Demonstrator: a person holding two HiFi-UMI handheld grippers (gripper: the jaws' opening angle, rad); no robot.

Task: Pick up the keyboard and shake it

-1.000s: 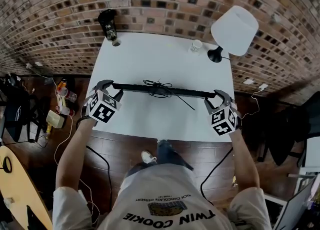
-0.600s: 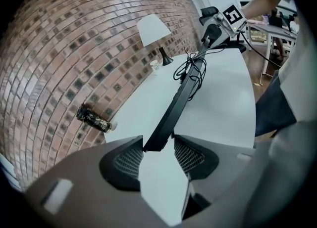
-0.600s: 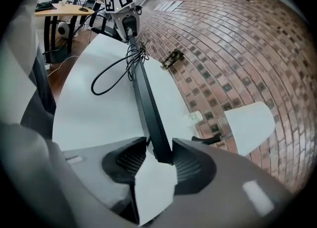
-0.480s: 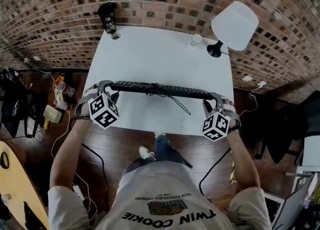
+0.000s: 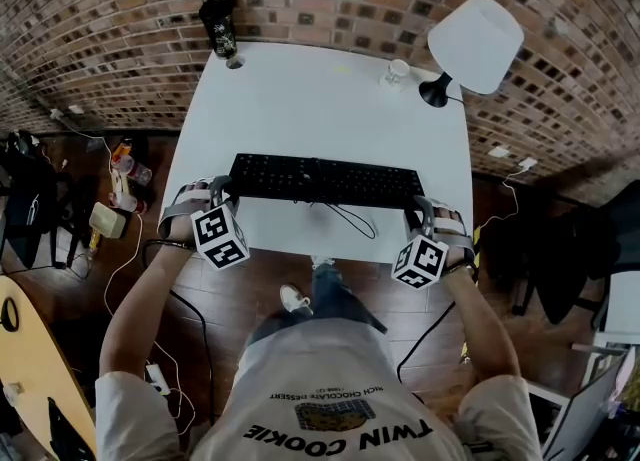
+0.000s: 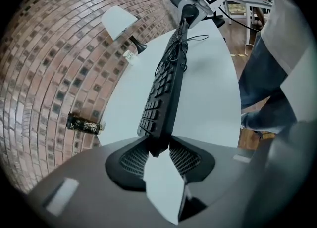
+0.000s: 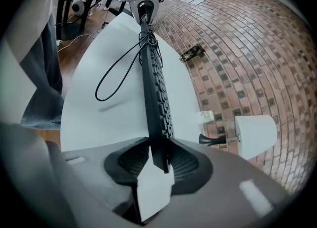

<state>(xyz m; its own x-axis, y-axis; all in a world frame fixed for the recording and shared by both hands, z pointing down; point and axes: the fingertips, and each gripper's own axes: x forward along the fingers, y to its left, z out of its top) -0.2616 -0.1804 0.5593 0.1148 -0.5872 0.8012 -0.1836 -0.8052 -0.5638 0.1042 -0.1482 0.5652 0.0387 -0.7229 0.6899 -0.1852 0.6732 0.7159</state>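
A black keyboard (image 5: 325,181) hangs above the white table (image 5: 320,99), with its keys facing up toward my head. My left gripper (image 5: 222,187) grips its left end and my right gripper (image 5: 420,209) its right end. Both pairs of jaws are closing, and their pads press on the keyboard's short edges. In the left gripper view the keyboard (image 6: 163,88) runs away from my left gripper (image 6: 158,148) toward the other gripper. The right gripper view shows the keyboard (image 7: 156,93) clamped in my right gripper (image 7: 159,155). Its black cable (image 5: 345,217) dangles in a loop.
A white lamp (image 5: 475,39) stands at the table's back right, with a small glass (image 5: 398,71) beside it. A black can (image 5: 220,27) stands at the back left corner. Behind the table is a brick wall. Bags and cables lie on the floor (image 5: 115,199) to the left.
The keyboard has turned from edge-on to keys-up. Both grippers have drawn back toward the table's near edge with it.
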